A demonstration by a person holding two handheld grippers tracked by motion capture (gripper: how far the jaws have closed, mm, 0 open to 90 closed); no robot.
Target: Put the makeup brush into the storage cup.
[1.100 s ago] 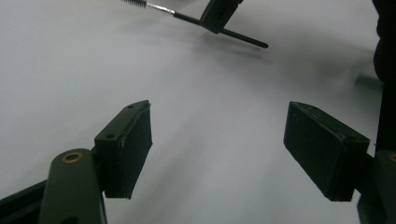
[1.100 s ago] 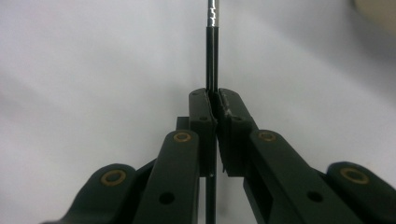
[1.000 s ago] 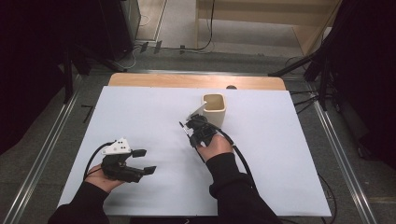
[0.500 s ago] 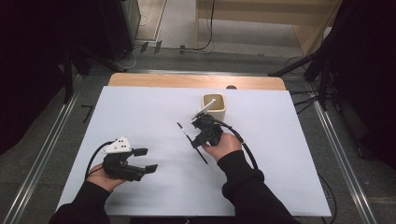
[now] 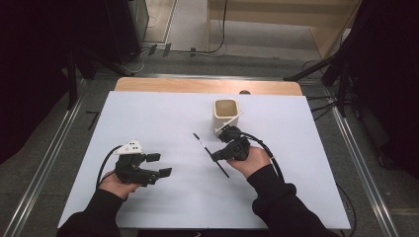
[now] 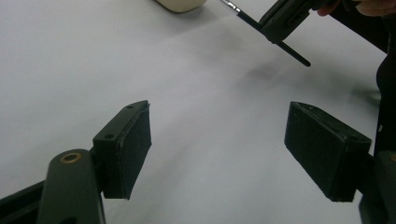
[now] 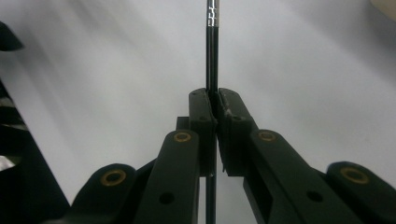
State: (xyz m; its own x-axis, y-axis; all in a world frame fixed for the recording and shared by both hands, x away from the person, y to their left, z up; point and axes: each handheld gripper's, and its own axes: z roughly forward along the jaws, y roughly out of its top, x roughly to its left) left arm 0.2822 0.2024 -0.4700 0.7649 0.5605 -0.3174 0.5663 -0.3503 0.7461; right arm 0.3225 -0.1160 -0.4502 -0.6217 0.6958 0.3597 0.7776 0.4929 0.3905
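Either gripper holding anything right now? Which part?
The right gripper is shut on a thin black brush, clamped partway along its handle, both ends sticking out. The left gripper is open and holds nothing.

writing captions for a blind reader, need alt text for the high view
The right gripper is shut on a thin black brush, held above a white table near a cream cup. The left gripper rests open at the table's left.
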